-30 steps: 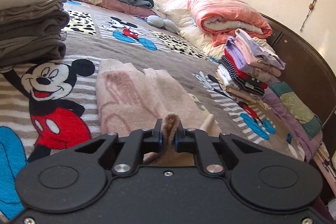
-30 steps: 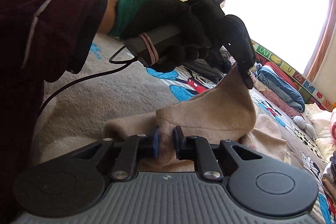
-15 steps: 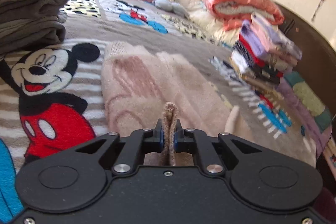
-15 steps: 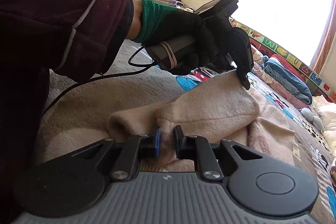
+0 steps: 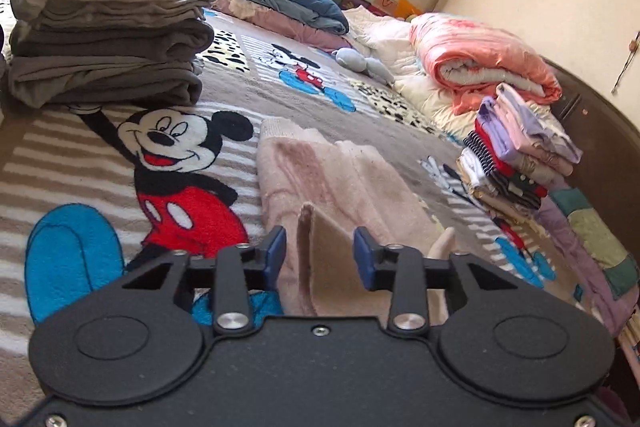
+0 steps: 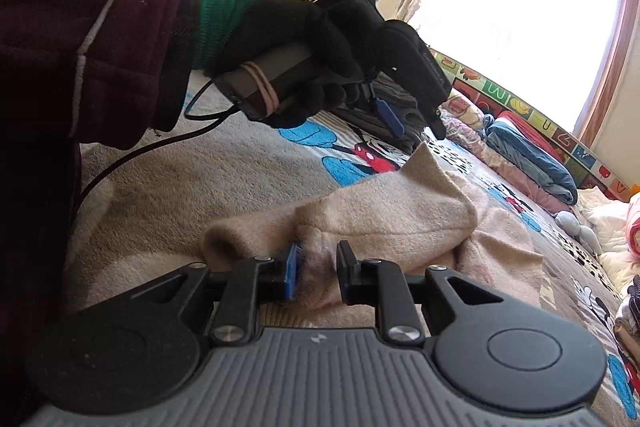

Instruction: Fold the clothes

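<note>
A beige-pink fleece garment lies partly folded on the Mickey Mouse blanket. My left gripper is open, its blue pads apart on either side of a raised fold of the garment. In the right wrist view the left gripper hovers open just above the garment's peaked corner. My right gripper is open, its pads apart around the garment's near edge, not pinching it.
A stack of folded grey clothes sits at the left. A stack of folded coloured clothes sits at the right near the bed's dark edge. Rolled quilts and pillows lie at the back by the wall.
Both grippers have opened and let go of the garment. The left gripper has lifted slightly off the folded corner, which now stands free.
</note>
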Motion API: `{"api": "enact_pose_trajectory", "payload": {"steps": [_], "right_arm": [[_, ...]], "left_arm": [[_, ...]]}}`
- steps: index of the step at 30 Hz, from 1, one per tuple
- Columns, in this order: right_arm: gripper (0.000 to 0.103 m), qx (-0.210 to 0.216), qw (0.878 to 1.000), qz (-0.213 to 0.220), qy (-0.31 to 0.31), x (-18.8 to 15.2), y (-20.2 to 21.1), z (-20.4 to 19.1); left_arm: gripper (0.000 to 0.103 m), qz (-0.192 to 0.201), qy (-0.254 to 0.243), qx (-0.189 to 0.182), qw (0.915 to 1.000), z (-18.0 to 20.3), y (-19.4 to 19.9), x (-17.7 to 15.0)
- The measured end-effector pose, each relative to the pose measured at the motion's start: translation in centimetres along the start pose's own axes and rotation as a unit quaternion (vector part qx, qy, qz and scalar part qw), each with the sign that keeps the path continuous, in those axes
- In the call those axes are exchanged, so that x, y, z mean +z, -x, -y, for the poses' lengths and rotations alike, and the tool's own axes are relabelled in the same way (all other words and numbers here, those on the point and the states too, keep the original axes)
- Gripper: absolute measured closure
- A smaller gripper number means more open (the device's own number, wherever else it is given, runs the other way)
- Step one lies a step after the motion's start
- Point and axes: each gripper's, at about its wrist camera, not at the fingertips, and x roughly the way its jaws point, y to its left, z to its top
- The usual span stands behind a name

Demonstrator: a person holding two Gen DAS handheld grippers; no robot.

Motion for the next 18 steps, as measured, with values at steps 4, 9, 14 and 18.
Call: {"api": "enact_pose_trajectory", "payload": {"steps": [4,9,14,18], "right_arm": [[0.071,0.008,1.000,0.002,-0.014,-0.2,-0.1,0.2],[0.071,0.033,0.999,-0.004,-0.041,-0.6,-0.2,0.9],[0.071,0.043,0.997,-0.001,-0.058,-1.1,-0.5,1.1],[0.071,0.039,0.998,-0.006,-0.054,-0.9,-0.7,1.1]], "left_arm": [[0.090,-0.011,-0.018,0.013,0.9997,0.9,-2.3,-0.5],[0.097,-0.041,-0.081,0.026,0.9955,2.1,-6.5,-0.4],[0.097,-0.053,-0.116,0.035,0.9912,2.0,-8.3,-0.5],[0.097,-0.027,-0.103,0.016,0.9942,1.7,-6.8,0.0]]}}
